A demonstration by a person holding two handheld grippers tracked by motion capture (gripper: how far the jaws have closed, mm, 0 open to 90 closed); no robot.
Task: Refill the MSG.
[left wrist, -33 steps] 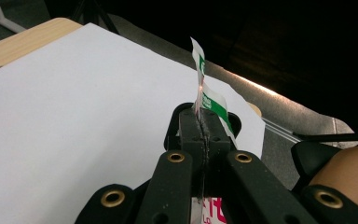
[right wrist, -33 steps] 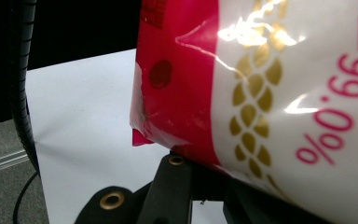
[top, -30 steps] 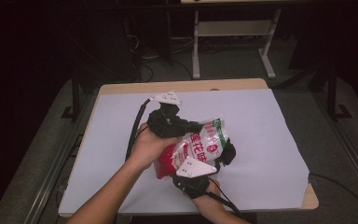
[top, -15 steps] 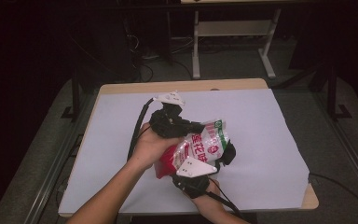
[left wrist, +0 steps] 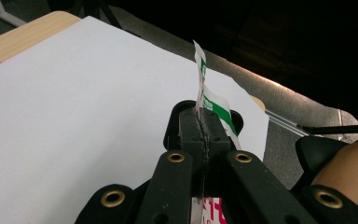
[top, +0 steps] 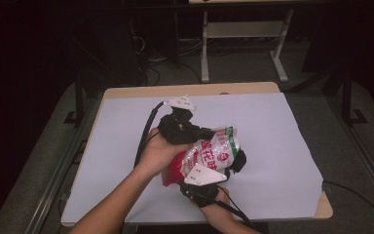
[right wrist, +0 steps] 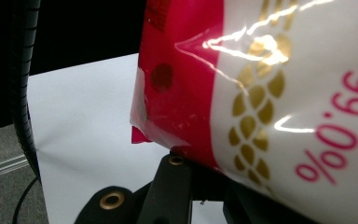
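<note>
A red and white snack bag [top: 214, 151] with a green top corner hangs just above the white sheet near the table's front middle. My left gripper [top: 202, 134] comes at it from the left. In the left gripper view its jaws are shut [left wrist: 204, 116] on the bag's thin top seam [left wrist: 212, 100]. My right gripper [top: 233, 163], with its grey plate, sits under the bag's near side. In the right gripper view the glossy bag [right wrist: 284, 93] lies over the jaws and hides their tips; the jaw arms run close together under it.
A white sheet [top: 282, 146] covers the wooden table [top: 199, 89]. The left gripper's black cable [top: 143, 136] trails toward the table's near left. A white stand frame [top: 243, 29] is on the dark floor behind. Grey floor surrounds the table.
</note>
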